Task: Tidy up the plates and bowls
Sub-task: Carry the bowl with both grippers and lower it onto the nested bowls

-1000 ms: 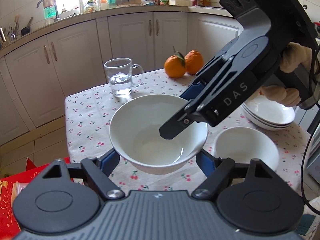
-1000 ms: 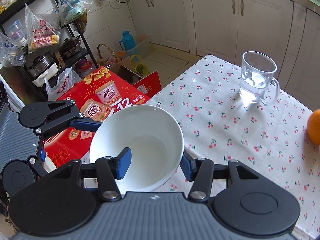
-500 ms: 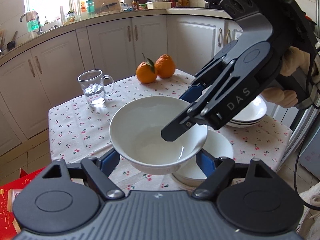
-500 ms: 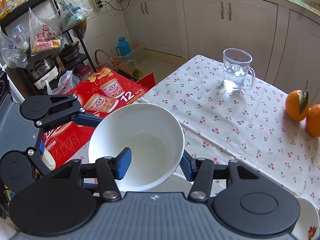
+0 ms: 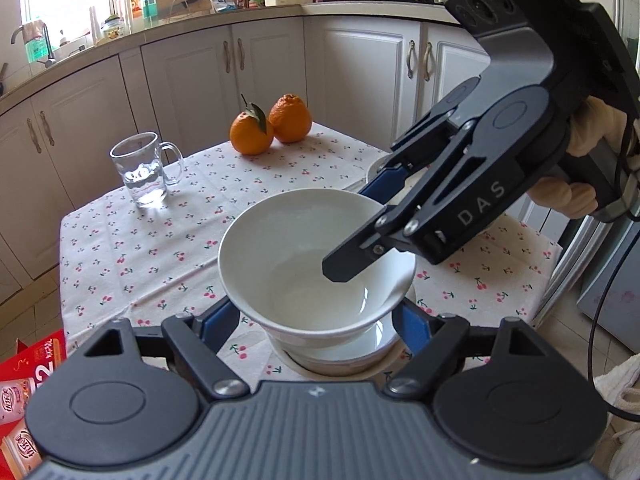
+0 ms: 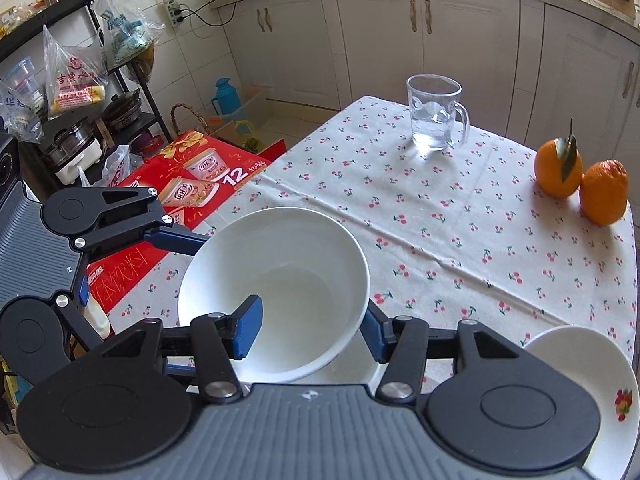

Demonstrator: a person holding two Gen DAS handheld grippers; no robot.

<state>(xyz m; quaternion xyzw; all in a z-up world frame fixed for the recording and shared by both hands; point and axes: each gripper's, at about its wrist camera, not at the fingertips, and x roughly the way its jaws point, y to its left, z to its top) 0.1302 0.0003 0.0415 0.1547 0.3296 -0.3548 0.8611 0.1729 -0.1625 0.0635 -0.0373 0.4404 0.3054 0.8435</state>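
Observation:
A white bowl (image 5: 296, 256) is held between both grippers. My left gripper (image 5: 316, 320) is shut on its outer walls from the near side. My right gripper (image 6: 308, 332) is shut on its rim, one finger inside (image 6: 248, 326) and one outside (image 6: 376, 336). The bowl sits just above a second white bowl (image 5: 360, 354) on the cherry-print table (image 5: 160, 248); I cannot tell whether they touch. The second bowl shows in the right wrist view (image 6: 348, 372) under the held one. A stack of white plates (image 6: 592, 384) lies at the table's right edge.
A glass mug with water (image 5: 144, 172) and two oranges (image 5: 270, 124) stand on the far part of the table. A red gift box (image 6: 168, 208) lies on the floor to the left. White kitchen cabinets (image 5: 260, 72) are behind.
Both grippers have carried the bowl rightward across the table and lowered it over the second bowl. The grip on it is unchanged.

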